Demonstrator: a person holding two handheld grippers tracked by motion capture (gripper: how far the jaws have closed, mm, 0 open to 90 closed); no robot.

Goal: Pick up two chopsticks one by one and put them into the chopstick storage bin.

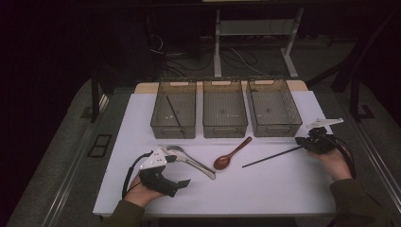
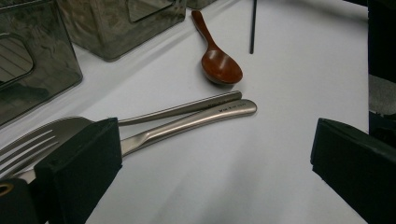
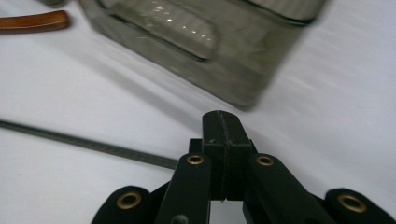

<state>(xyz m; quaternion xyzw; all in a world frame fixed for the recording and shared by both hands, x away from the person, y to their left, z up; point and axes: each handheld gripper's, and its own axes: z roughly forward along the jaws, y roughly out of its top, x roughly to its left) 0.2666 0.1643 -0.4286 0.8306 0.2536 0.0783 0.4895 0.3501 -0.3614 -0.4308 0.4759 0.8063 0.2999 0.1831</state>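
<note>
My left tool [image 1: 177, 171] rests low on the white tabletop [image 1: 265, 189] with its two black jaws spread wide and nothing between them; in the left gripper view one jaw sits just in front of the tines of a matte steel fork [image 2: 42, 135], whose handle lies side by side with a second steel handle [image 2: 187, 123], the two touching near their far ends. Beyond them lies a glossy reddish-brown wooden spoon [image 2: 219, 65], bowl toward me. My right tool [image 3: 223, 140] has its jaws pressed fully together. A thin black chopstick [image 1: 272, 157] lies flat on the tabletop, its near end running in behind those jaws, so I cannot tell whether they pinch it. Three smoky translucent plastic bins [image 1: 225, 126] stand in a row behind; the left one holds another dark stick [image 1: 174, 112].
</note>
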